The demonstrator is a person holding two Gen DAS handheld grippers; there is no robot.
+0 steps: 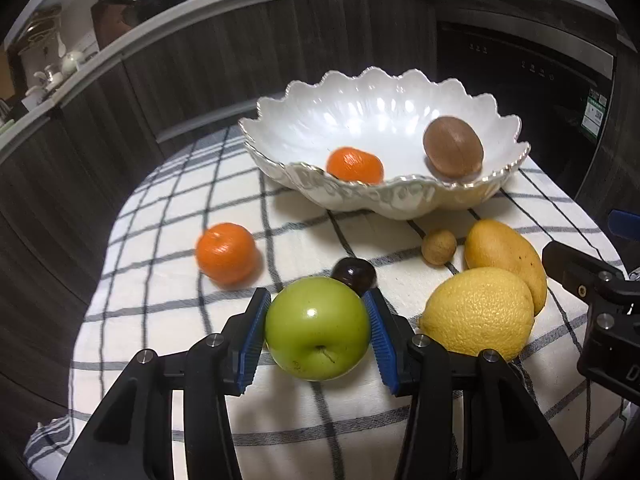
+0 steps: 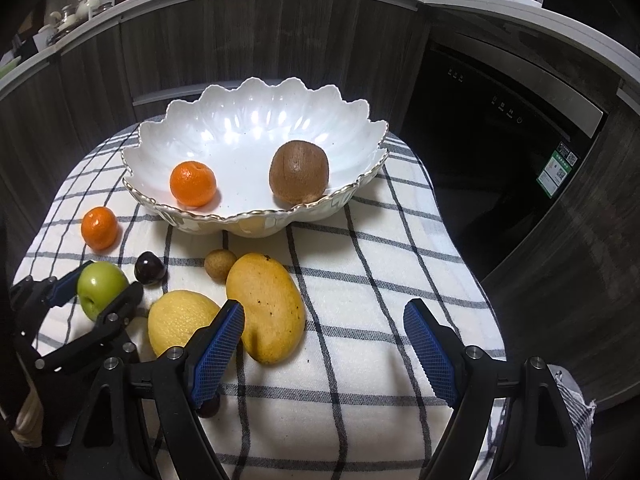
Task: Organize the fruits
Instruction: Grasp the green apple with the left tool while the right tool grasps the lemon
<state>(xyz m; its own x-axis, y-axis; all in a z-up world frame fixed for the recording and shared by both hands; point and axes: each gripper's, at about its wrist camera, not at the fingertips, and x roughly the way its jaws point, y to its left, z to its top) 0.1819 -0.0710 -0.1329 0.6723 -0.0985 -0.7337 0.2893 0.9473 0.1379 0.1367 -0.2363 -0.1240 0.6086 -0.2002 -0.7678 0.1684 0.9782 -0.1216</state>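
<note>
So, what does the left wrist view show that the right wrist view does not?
Only left wrist: both pads of the left gripper touching the apple. Only right wrist: the right gripper standing open and empty, and a dark fruit under one finger. Both: bowl holding orange and kiwi, lemon, mango.

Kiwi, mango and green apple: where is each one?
kiwi [image 2: 299, 171], right wrist view, middle of its skin.
mango [image 2: 266, 307], right wrist view, its middle.
green apple [image 1: 318, 326], left wrist view, its front.
</note>
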